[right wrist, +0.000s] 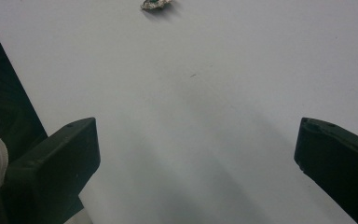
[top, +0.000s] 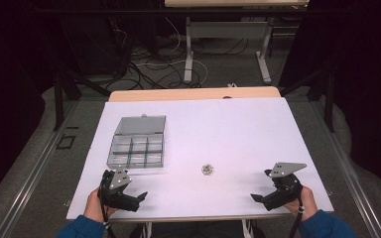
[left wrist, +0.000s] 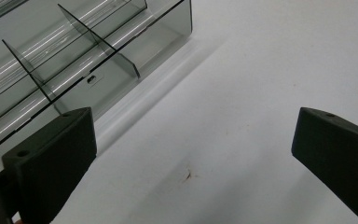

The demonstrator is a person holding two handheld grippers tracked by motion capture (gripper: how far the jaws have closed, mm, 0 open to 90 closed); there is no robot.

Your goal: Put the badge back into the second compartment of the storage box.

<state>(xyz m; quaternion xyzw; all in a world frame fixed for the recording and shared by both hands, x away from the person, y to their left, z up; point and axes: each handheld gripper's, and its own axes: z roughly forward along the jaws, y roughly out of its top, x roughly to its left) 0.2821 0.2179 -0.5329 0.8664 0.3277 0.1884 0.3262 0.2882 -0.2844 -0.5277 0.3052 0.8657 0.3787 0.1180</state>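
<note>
A clear plastic organizer box (top: 138,144) with several compartments lies on the white table (top: 238,129), its lid folded back. A small pile of tiny metallic parts (top: 207,169) sits mid-table toward the front. My left gripper (top: 140,200) rests near the front left corner, just in front of the box, jaws wide apart with nothing between them. In the left gripper view the box (left wrist: 74,51) stands close at upper left. My right gripper (top: 258,198) rests near the front right, open and empty. The small pile (right wrist: 156,4) appears far ahead in the right gripper view.
The table's front edge runs just under both hands. Beyond the far edge a wooden strip (top: 193,93) shows, then floor with cables (top: 149,69) and the legs of another table (top: 188,49). Dark curtains stand on both sides.
</note>
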